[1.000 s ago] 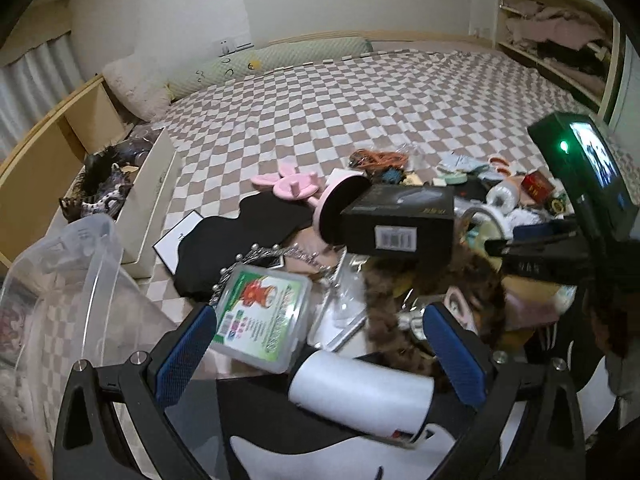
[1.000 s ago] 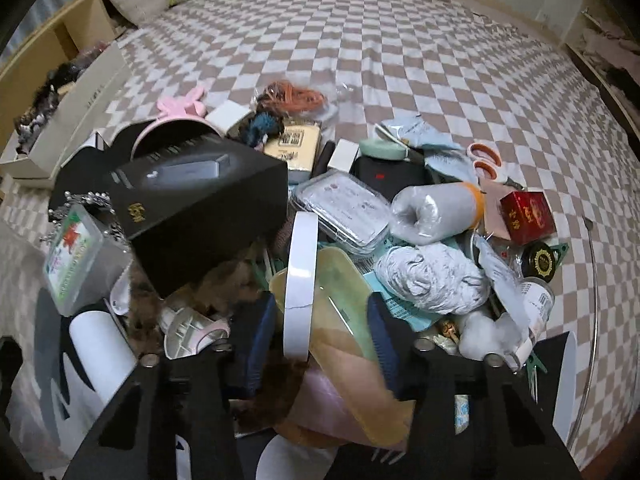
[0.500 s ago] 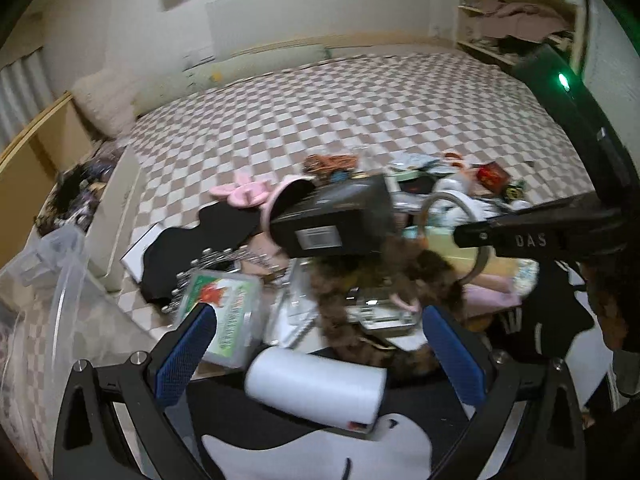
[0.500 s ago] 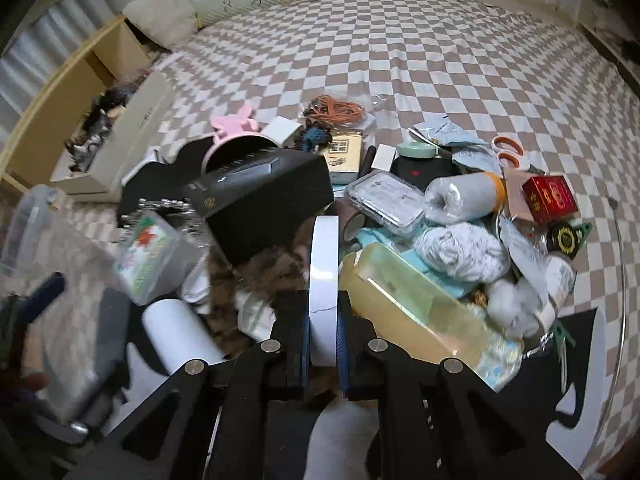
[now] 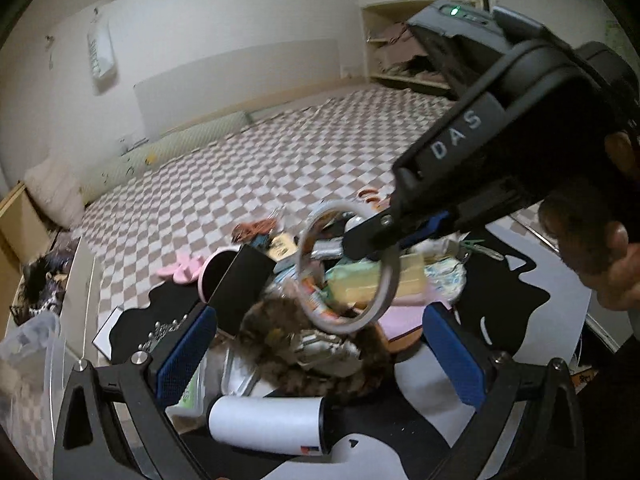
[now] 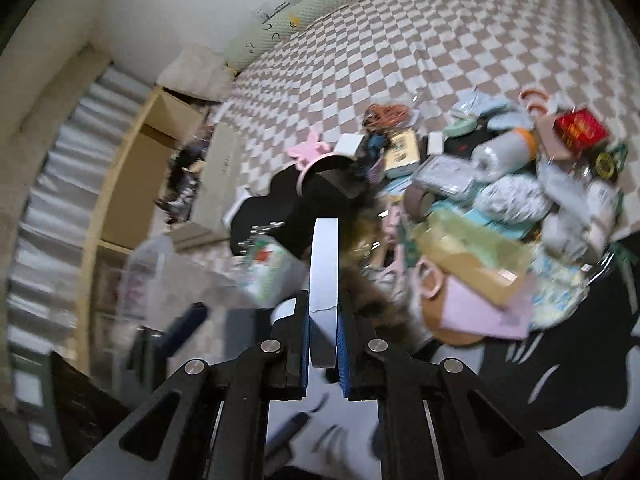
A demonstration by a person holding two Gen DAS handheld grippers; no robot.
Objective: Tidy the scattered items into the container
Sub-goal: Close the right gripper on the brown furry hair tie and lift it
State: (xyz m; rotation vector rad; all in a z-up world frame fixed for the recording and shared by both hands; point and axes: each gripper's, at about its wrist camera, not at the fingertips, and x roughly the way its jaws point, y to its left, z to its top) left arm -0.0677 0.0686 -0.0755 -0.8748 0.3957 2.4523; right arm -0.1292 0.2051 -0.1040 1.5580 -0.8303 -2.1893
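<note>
Dim, flat indoor light surrounds me. Beyond my right fingers (image 6: 344, 332) the clutter smears with motion blur; past my left fingers (image 5: 184, 356) it's sharper. Fisheye bending and dark vignette edge both views.

both wrist views over one clutter pile (image 5: 320, 288)

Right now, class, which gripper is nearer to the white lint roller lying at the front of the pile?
Left. The left gripper hangs open just above the white lint roller; the right gripper, shut on the tape ring, is raised farther back over the pile.
</note>
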